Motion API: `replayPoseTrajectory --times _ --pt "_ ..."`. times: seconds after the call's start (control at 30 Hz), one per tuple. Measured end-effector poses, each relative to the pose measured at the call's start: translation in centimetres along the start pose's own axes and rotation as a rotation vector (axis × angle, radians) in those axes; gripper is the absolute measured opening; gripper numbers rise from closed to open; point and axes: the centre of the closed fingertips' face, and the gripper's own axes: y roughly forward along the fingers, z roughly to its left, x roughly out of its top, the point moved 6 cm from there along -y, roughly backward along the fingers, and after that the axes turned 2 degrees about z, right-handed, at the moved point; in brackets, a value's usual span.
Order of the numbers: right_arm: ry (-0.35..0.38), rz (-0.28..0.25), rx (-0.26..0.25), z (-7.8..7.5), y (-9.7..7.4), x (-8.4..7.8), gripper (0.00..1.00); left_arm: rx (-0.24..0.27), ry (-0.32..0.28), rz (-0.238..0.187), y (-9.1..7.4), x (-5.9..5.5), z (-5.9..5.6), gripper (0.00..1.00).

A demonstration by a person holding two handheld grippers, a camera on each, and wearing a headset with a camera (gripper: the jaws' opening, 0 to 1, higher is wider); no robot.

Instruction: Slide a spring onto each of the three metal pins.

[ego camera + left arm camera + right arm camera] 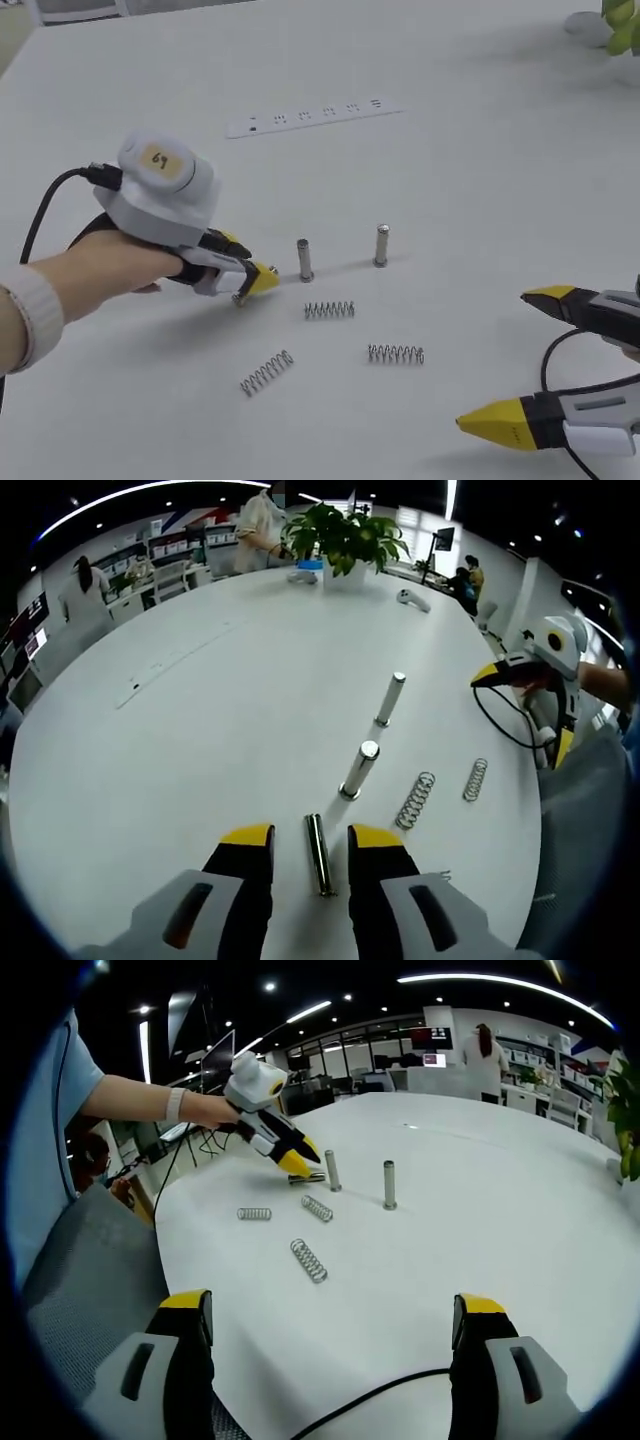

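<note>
Fingers (248, 845) of left gripper (310, 832) straddle the fallen pin (318, 865), unclosed; right gripper (333, 1302) gapes idle; next, grip it and stand it beside the nearest upright pin (361, 770).

Head view looks down at the table (480, 150); both gripper views skim it, seemingly facing opposite, sharing the pins (360, 770).
</note>
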Motion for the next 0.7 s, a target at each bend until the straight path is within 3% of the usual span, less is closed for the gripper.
replayPoseTrajectory --times 0.7 --pt "0.012 0.005 -0.001 -0.04 -0.01 -0.41 0.98 0.0 -0.005 0.042 1.08 -0.07 0.02 0.08"
